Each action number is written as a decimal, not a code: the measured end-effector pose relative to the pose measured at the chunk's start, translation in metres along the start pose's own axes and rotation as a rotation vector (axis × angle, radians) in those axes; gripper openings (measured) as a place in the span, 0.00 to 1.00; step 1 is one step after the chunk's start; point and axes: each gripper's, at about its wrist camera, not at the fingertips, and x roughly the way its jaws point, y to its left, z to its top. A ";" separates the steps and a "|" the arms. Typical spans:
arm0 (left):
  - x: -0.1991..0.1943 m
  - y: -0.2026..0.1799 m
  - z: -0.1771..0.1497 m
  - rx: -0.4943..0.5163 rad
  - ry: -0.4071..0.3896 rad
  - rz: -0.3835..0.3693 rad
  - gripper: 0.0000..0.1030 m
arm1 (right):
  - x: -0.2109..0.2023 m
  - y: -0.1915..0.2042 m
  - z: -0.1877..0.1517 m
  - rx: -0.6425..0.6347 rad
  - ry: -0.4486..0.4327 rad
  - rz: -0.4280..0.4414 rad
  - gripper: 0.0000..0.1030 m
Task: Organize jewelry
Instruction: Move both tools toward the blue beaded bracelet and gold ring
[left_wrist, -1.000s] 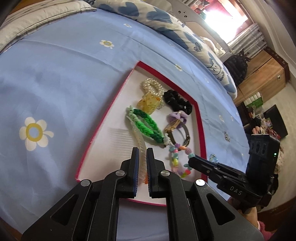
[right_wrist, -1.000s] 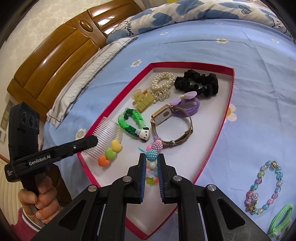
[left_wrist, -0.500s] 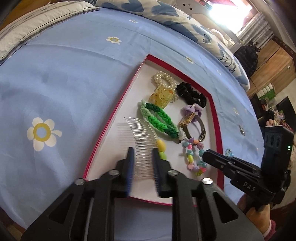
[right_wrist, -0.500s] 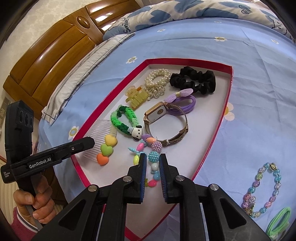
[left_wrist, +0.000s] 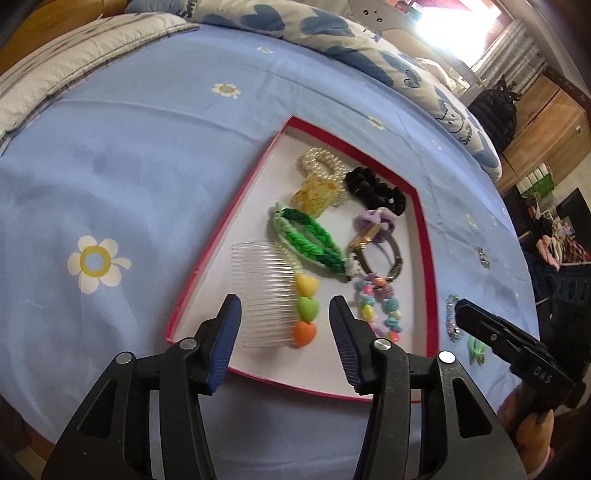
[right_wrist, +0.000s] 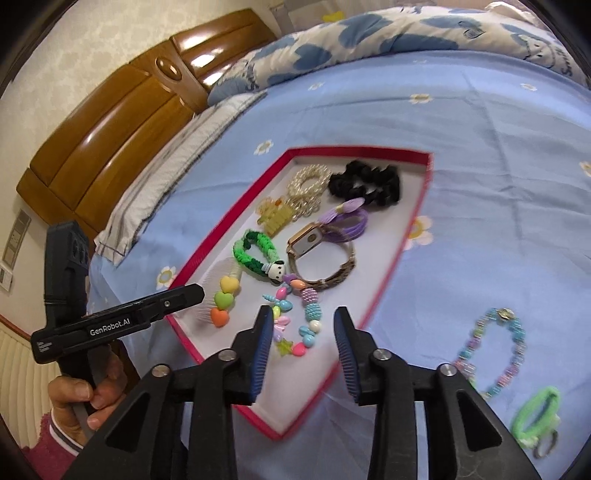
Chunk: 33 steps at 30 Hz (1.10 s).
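A red-rimmed white tray (left_wrist: 236, 206) (right_wrist: 236, 210) lies on the blue bedspread. In it lie a clear comb with heart beads (left_wrist: 266, 295) (right_wrist: 221, 299), a green braided band (left_wrist: 310, 240) (right_wrist: 255, 251), a colourful bead bracelet (left_wrist: 380, 310) (right_wrist: 299, 321), a watch (right_wrist: 317, 251), a purple tie, a black scrunchie (left_wrist: 373, 188) and a pearl band. My left gripper (left_wrist: 284, 325) is open just above the comb. My right gripper (right_wrist: 303, 332) is open just above the bead bracelet. Both are empty.
A pastel bead bracelet (right_wrist: 491, 350) and a green hair tie (right_wrist: 535, 410) lie on the bedspread right of the tray. Pillows and a wooden headboard (right_wrist: 110, 122) are at the far side. The bed edge is close below the tray.
Both grippers have opened and let go: the left released the comb, the right released the bead bracelet, both now lying in the tray. Both grippers pulled back slightly.
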 end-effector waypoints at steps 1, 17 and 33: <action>-0.004 -0.004 -0.001 0.008 -0.007 -0.006 0.49 | -0.006 -0.002 -0.001 0.004 -0.010 -0.004 0.37; -0.025 -0.085 -0.016 0.157 -0.018 -0.069 0.59 | -0.116 -0.096 -0.049 0.179 -0.146 -0.213 0.46; 0.004 -0.157 -0.033 0.323 0.055 -0.067 0.59 | -0.120 -0.122 -0.084 0.210 -0.119 -0.244 0.50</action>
